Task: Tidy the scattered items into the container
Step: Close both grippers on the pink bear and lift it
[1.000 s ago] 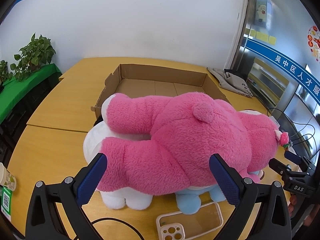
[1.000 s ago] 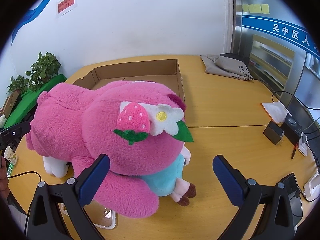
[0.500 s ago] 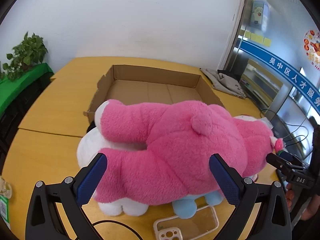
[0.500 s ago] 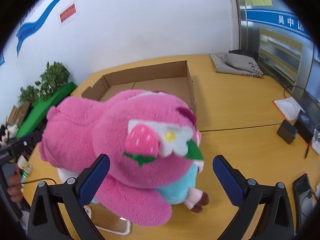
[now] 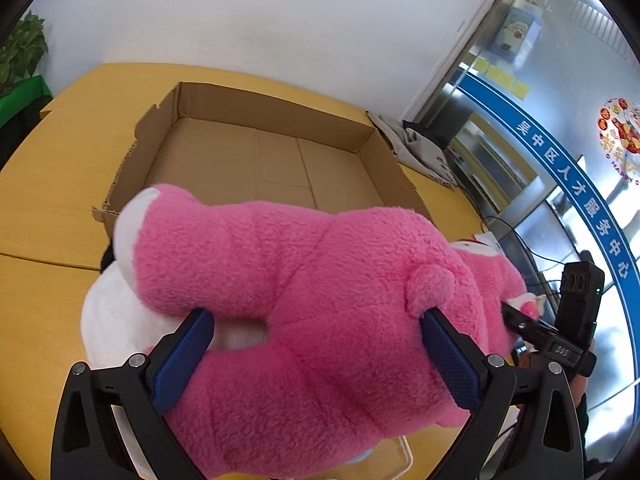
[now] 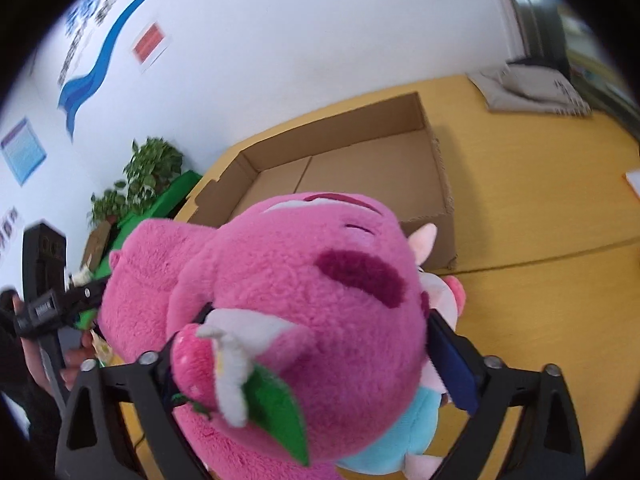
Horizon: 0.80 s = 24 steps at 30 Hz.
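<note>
Left tongs (image 5: 316, 344) and right tongs (image 6: 316, 344) both clench the pink plush bear (image 5: 320, 280)

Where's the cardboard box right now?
In both views, the cardboard box sits open on the yellow table, directly behind the pink plush bear.

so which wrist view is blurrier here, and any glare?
Right wrist view: motion-smeared, with soft wall posters and a blurry grey bag; the pink plush bear fills the frame. Left wrist view: sharp on the cardboard box and bear fur, with bright reflections on the glass doors. Both show heavy fisheye bending and dark corners.
</note>
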Each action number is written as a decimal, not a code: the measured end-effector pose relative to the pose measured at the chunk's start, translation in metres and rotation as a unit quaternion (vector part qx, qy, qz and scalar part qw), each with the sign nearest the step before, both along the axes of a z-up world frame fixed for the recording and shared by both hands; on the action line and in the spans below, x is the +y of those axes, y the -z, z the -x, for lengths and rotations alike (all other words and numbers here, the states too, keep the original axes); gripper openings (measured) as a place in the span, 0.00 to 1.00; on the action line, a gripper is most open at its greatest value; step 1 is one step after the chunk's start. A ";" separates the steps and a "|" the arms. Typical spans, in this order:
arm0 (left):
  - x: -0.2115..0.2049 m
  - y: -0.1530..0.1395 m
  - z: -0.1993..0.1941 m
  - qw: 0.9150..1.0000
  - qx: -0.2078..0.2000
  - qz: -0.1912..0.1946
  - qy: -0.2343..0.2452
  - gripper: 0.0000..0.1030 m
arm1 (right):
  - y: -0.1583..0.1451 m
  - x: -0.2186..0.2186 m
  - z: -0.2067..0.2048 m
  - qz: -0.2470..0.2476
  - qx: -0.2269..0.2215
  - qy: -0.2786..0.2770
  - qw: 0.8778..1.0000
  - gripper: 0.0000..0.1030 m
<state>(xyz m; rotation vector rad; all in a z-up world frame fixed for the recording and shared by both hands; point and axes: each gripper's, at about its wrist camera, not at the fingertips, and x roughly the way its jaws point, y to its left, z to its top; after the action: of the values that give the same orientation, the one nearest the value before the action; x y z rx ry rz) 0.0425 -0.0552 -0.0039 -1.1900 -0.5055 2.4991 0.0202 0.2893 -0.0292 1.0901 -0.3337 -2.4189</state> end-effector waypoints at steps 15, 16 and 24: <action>0.022 -0.004 -0.004 0.999 0.003 -0.011 0.046 0.62 | -0.009 -0.013 -0.018 -0.033 0.049 -0.003 0.998 0.68; 0.018 -0.006 -0.007 0.999 0.002 -0.019 0.045 0.55 | -0.011 -0.013 -0.021 -0.031 0.056 -0.002 0.998 0.63; 0.008 -0.046 -0.019 0.998 0.042 -0.027 0.024 0.47 | -0.060 -0.025 -0.035 -0.026 0.136 -0.002 0.990 0.53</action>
<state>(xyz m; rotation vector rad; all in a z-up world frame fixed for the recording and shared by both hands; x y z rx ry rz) 0.0614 -0.0476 0.0422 -1.0590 -0.5110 2.4669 0.0548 0.2646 0.0312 0.7668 -0.1784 -2.5430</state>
